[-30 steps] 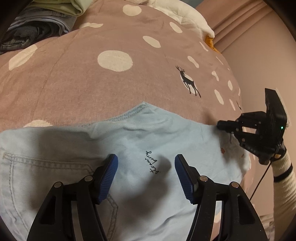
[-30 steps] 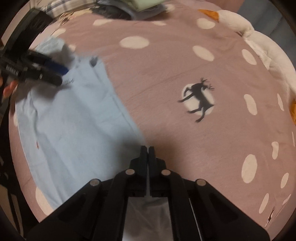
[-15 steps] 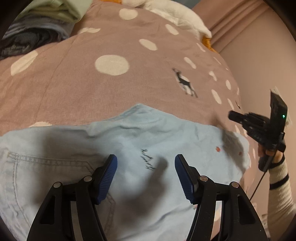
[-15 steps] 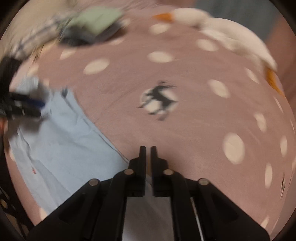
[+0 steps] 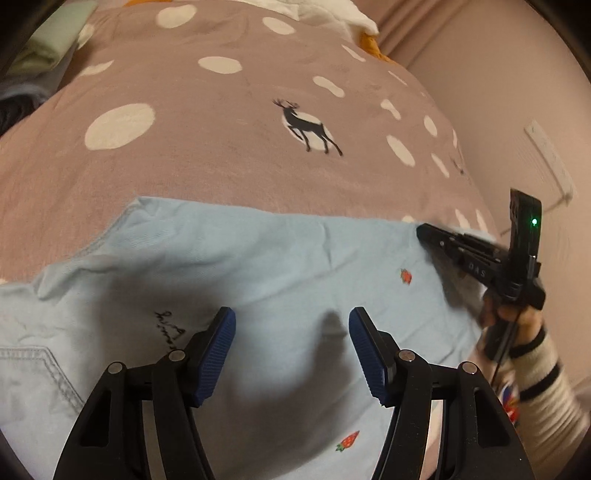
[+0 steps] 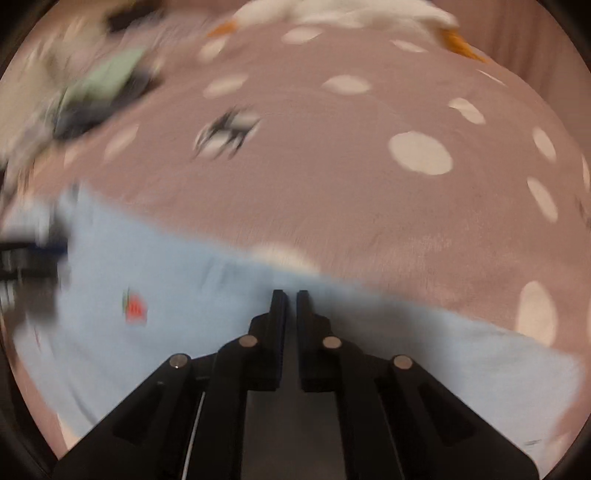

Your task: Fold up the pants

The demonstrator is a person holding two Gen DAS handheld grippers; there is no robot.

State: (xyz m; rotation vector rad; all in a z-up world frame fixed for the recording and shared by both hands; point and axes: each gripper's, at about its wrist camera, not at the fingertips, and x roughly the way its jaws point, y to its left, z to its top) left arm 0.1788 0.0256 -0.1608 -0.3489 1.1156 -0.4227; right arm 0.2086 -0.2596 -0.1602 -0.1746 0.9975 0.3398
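Light blue pants (image 5: pixel 277 266) with small strawberry prints lie flat on the bed, and their back pocket shows at the lower left in the left wrist view. My left gripper (image 5: pixel 291 321) hovers over the pants, open, with nothing between its blue pads. My right gripper (image 5: pixel 421 230) is tipped down at the pants' far edge on the right, held by a hand in a striped sleeve (image 5: pixel 543 373). In the blurred right wrist view the pants (image 6: pixel 166 266) lie under my right gripper (image 6: pixel 287 295). Its jaws are closing, almost together, and I see no cloth between them.
A pink-brown bedspread (image 5: pixel 221 110) with white dots and a deer print covers the bed. Folded clothes (image 5: pixel 48 40) are stacked at its far left corner. A white and orange plush (image 5: pixel 332 14) lies at the far end. A wall (image 5: pixel 517 92) runs close along the right side.
My left gripper slid right along the pants, so the pocket and script print shifted left. My right gripper rolled and came down onto the pants' far edge, its jaws parting slightly.
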